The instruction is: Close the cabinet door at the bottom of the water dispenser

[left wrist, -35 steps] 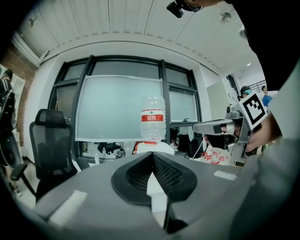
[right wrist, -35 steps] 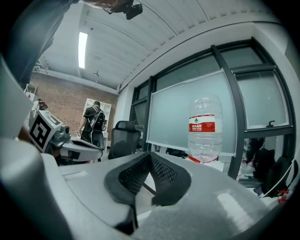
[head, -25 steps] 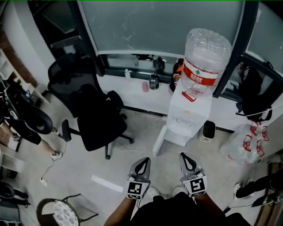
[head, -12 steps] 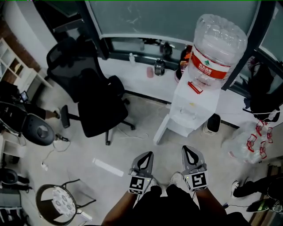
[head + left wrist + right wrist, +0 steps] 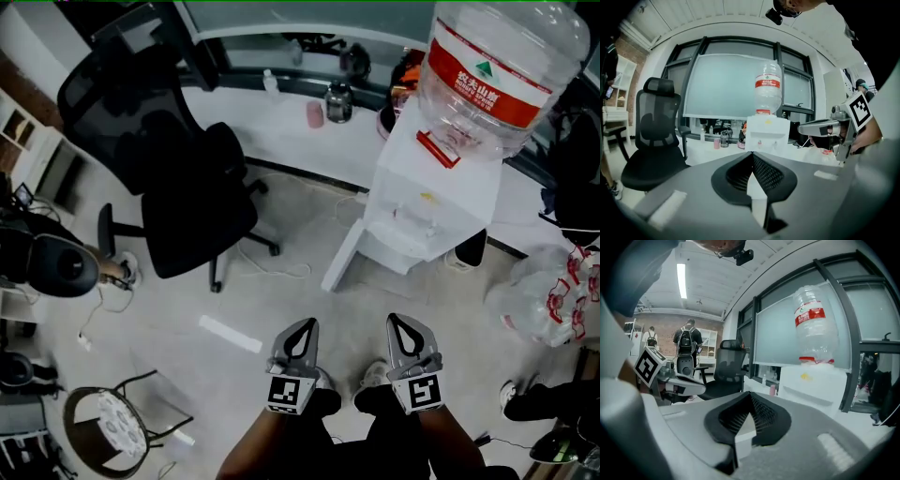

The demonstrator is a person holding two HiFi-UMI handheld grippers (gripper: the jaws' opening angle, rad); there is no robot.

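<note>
The white water dispenser (image 5: 427,202) stands at the upper right of the head view, with a large clear bottle (image 5: 502,75) on top. Its bottom cabinet door (image 5: 342,255) hangs open, swung out to the left over the floor. My left gripper (image 5: 301,329) and right gripper (image 5: 402,327) are side by side in front of my legs, short of the dispenser, both shut with nothing between the jaws. In the left gripper view the dispenser (image 5: 767,133) sits straight ahead beyond the left gripper (image 5: 752,153). In the right gripper view the dispenser (image 5: 820,380) is to the right of the right gripper (image 5: 750,393).
A black office chair (image 5: 178,178) stands left of the dispenser. A white ledge (image 5: 281,127) behind carries small bottles and a pink cup (image 5: 314,113). A plastic bag (image 5: 548,300) lies at the right, a round stool (image 5: 112,427) at the lower left, a white strip (image 5: 230,335) on the floor.
Both grippers and the head camera have sunk lower. The dispenser and its open door now look larger and nearer. Both pairs of jaws stayed shut.
</note>
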